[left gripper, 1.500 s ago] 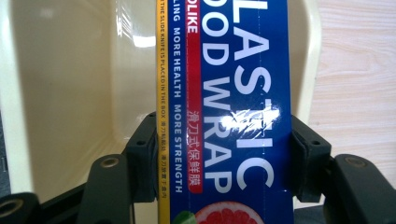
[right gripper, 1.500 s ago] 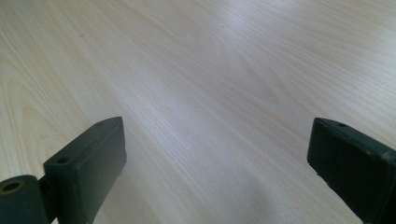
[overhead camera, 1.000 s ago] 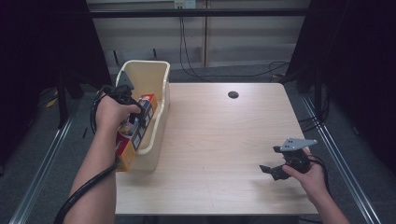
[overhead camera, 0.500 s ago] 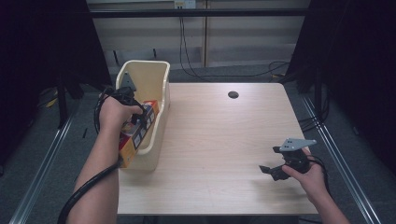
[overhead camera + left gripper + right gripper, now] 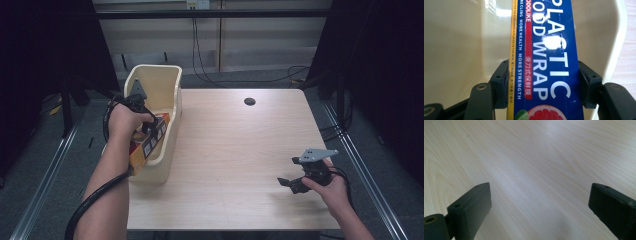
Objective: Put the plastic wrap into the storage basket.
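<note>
Lengthwise, the plastic wrap box lies along the bin, clenched crosswise by the left claw.

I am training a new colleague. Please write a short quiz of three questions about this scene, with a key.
1. True or false: the left gripper is closed on the plastic wrap box.
2. Where is the box's far end? A) inside the cream bin B) on the wooden table C) on the floor
3. What is between the fingers of the right gripper?

Key: 1 true; 2 A; 3 nothing, they stand open above bare table.
</note>
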`<state>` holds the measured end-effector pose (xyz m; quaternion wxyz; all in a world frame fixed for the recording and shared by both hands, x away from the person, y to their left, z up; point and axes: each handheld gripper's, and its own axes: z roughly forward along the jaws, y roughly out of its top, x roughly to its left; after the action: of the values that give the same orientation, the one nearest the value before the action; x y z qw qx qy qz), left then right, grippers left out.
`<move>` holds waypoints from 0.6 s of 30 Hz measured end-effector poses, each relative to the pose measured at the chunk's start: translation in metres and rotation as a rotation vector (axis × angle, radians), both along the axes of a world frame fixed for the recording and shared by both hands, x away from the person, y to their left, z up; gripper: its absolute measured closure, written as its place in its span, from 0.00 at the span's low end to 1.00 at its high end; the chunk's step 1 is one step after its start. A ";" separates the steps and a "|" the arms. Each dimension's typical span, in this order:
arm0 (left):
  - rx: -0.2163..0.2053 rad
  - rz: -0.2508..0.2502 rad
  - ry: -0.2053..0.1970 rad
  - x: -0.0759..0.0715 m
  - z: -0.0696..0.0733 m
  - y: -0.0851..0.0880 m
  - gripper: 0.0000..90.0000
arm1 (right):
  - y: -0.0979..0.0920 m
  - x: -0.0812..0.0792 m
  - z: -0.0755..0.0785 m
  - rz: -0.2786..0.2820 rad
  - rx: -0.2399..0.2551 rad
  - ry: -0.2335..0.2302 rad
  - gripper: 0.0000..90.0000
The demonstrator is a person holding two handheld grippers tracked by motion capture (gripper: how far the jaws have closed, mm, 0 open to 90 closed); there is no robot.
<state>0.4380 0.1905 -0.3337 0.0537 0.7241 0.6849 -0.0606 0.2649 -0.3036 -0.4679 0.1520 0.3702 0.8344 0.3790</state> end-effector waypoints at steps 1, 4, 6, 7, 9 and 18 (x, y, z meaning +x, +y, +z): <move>-0.002 0.005 0.000 0.000 -0.001 0.000 0.44 | 0.000 0.000 0.000 0.001 0.003 -0.001 0.05; 0.004 0.000 -0.001 0.000 -0.002 0.000 0.44 | 0.000 0.000 0.000 0.001 0.004 0.000 0.05; 0.008 0.001 -0.002 -0.001 -0.003 -0.002 0.44 | 0.000 0.000 0.000 0.000 0.001 0.001 0.05; 0.008 0.004 0.003 0.000 -0.003 -0.003 0.44 | 0.000 0.000 0.000 -0.001 0.001 0.004 0.05; 0.015 -0.013 0.007 0.000 -0.003 -0.003 0.43 | 0.000 0.000 0.000 0.002 0.004 0.003 0.05; -0.009 0.007 -0.002 0.000 -0.001 -0.003 0.41 | 0.001 0.000 0.000 0.002 -0.002 0.003 0.05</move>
<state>0.4380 0.1872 -0.3351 0.0580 0.7214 0.6872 -0.0628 0.2649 -0.3029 -0.4682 0.1506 0.3699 0.8354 0.3777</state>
